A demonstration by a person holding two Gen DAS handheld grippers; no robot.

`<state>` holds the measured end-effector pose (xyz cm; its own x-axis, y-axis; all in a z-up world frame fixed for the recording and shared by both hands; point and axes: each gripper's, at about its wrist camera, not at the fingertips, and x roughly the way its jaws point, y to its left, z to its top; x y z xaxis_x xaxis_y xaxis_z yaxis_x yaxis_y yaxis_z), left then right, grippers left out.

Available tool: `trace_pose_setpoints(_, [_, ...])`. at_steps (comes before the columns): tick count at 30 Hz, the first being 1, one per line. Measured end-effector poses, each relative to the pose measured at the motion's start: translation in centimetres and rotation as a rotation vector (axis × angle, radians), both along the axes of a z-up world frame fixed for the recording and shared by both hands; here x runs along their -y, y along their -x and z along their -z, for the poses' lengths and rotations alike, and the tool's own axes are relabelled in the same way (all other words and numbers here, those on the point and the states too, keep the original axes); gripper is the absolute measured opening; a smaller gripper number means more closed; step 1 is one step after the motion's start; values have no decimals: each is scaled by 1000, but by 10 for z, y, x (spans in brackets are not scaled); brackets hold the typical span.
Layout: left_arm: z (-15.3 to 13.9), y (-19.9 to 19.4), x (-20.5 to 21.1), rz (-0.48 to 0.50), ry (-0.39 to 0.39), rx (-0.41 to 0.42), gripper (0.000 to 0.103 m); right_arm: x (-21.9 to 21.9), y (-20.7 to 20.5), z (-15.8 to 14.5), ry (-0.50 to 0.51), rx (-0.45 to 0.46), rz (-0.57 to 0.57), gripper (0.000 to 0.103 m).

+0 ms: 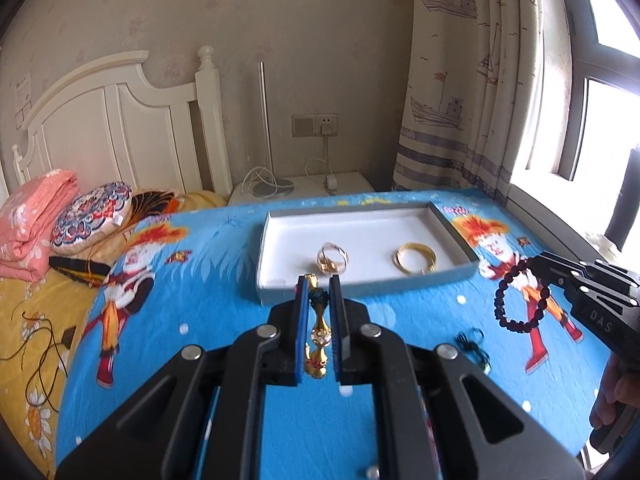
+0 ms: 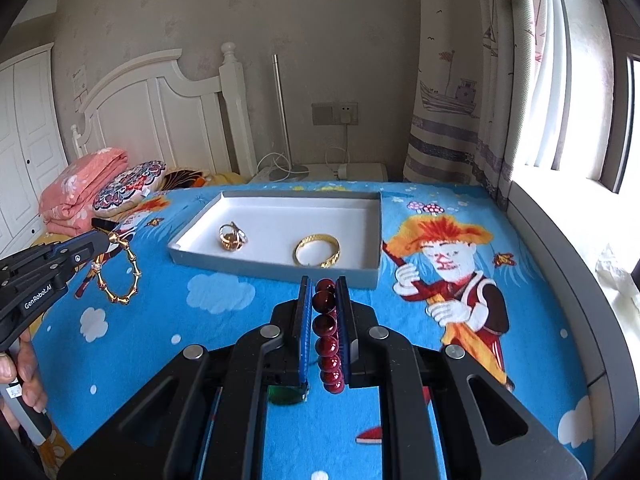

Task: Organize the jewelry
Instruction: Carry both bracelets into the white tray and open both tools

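Left wrist view: your left gripper [image 1: 319, 292] clamps the gold bracelet [image 1: 319, 330], right gripper [image 2: 323, 292] pinches the bead bracelet [image 2: 327, 344]; next, carry both over the tray [image 1: 268, 236] near edge.

Both tools are showing matte black plastic bodies with angular cut-out arms and round silver screws set behind the jaws. The left gripper [image 1: 319, 292] and right gripper [image 2: 324, 286] are wearing blue pads inside. White lettering is marking each side casing, and bare skin-toned fingers [image 2: 30, 376] are wrapping the handles.
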<state>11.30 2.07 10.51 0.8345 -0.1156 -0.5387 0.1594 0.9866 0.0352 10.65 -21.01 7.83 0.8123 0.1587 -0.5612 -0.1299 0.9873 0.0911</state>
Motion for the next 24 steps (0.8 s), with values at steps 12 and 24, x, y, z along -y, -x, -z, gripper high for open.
trace_pose_setpoints(12, [-7,-96,6,-2,-17,8,10,-9,-81,-17,-14,4,4,13])
trace_pose_setpoints(24, [39,-185,7,1,-40,-68,10,-26,-171,17,4,-58,-2,13])
